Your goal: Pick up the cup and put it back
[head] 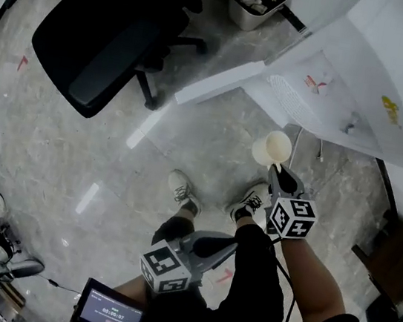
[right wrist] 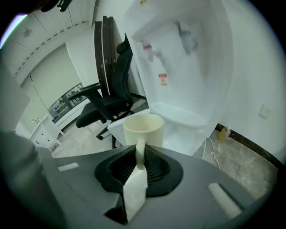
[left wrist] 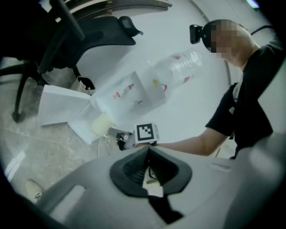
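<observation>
Your right hand-held gripper (head: 281,172) is clenched on the handle of the cup (head: 272,148). In the right gripper view the thin handle sits pinched between the two jaws while the cream cup (right wrist: 143,129) stands out beyond them, upright and mouth up. The cup hangs in the air above the floor (head: 74,160), just in front of the white water dispenser (head: 349,74), resting on nothing. Your left hand-held gripper (head: 228,244) sits low by your thigh with its jaws together and nothing between them, so it plays no part here.

The lift looks done, so the step in hand is most likely the return. The grilled drip tray (right wrist: 176,114) under the taps seems the likely resting place, though the pictures do not prove it.

- A grip on the handle alone lets the cup swing or twist, so move slowly and hold your wrist level.
- Bring the base flat over the tray, not rim-first.
- Lower it until the bottom bears fully on the tray before you let the jaws part.
- Then draw back straight along the handle's line, so that a jaw does not hook it and tip the cup.
</observation>
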The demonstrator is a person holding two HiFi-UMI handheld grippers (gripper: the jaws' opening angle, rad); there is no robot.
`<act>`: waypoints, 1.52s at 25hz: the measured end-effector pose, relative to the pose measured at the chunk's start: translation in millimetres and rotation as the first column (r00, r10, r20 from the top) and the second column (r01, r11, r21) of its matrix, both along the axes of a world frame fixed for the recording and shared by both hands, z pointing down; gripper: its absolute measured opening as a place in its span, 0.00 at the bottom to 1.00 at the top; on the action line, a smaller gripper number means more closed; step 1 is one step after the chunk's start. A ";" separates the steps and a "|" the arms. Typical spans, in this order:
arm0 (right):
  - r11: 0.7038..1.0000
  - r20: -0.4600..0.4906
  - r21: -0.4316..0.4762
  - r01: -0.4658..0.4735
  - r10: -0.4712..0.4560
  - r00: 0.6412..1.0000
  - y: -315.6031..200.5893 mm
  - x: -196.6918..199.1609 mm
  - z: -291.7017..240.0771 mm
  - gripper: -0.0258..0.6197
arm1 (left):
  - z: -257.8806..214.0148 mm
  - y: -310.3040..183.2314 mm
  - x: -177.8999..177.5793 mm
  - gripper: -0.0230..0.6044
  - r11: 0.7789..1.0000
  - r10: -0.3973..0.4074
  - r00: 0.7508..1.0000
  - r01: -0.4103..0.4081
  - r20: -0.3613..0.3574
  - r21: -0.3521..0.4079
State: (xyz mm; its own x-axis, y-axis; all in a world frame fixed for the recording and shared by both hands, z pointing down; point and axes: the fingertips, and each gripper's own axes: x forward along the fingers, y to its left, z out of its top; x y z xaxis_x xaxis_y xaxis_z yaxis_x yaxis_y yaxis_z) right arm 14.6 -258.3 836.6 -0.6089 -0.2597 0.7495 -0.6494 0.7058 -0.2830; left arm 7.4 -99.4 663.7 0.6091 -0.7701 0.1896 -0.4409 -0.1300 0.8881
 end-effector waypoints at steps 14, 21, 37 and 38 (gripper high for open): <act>0.952 0.160 0.263 -0.160 0.121 0.980 46.6 -32.6 -310.6 0.12 | -203.3 45.6 -123.1 0.05 0.993 -0.004 0.986 -0.016 0.168 0.115; 0.924 0.246 0.335 -0.184 0.103 0.964 97.7 -29.1 -396.9 0.12 | -236.5 43.8 -115.6 0.05 0.981 0.060 0.975 -0.097 0.213 0.168; 0.884 0.339 0.389 -0.261 0.126 0.932 237.9 107.4 -469.9 0.12 | -297.2 114.1 3.5 0.05 0.970 0.048 0.962 -0.109 0.270 0.217; 0.885 0.343 0.387 -0.258 0.121 0.931 248.7 113.9 -471.4 0.12 | -301.3 124.2 10.9 0.05 0.968 0.042 0.958 -0.110 0.284 0.226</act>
